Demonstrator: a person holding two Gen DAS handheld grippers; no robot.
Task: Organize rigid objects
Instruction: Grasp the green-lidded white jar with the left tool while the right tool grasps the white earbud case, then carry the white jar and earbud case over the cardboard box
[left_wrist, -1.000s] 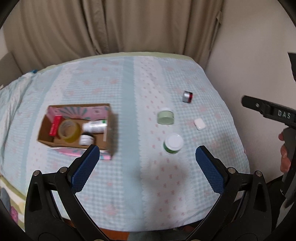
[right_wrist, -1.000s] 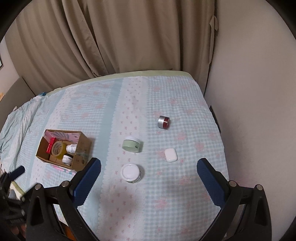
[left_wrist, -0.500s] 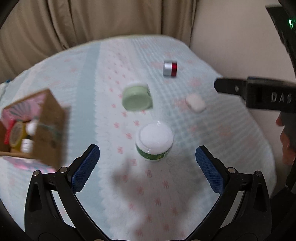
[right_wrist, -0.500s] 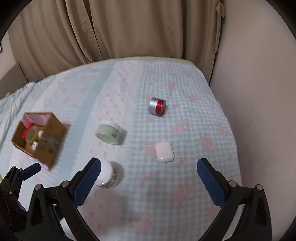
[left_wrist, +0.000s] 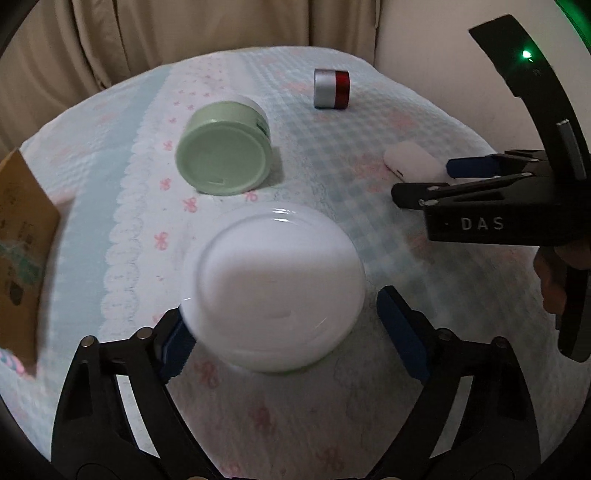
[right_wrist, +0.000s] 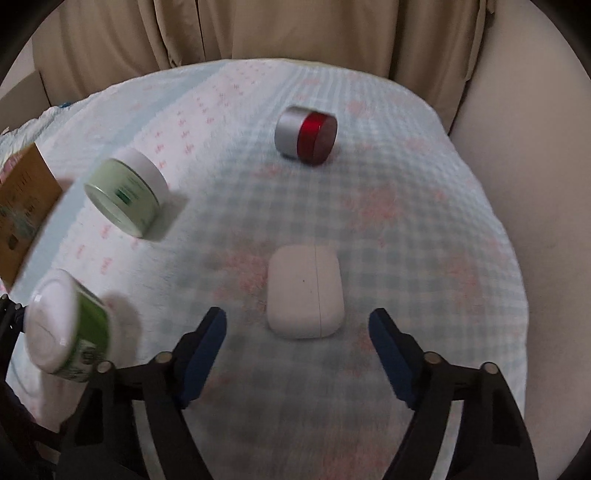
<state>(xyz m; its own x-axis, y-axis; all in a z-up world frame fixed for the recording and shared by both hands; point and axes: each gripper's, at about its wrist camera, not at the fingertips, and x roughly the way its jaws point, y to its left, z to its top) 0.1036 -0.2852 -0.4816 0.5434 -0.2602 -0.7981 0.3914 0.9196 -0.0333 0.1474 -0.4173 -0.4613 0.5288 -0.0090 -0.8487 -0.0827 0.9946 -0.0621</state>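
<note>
Both grippers dropped closer: left gripper (left_wrist: 280, 325) spread, unclenched, straddling white-lidded green round jar (left_wrist: 271, 286); right gripper (right_wrist: 297, 336) likewise agape before white rounded plastic earbud case (right_wrist: 304, 291); twin grasps likely imminent.

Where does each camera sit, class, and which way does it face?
Left wrist: on the left tool, looking down along its fingers at the white-lidded jar between them; the right tool and a bit of hand show at the side.
Right wrist: on the right tool, facing the white case ahead of its open fingers.
Shared: green jar, red and silver jar, bedspread, box.
</note>
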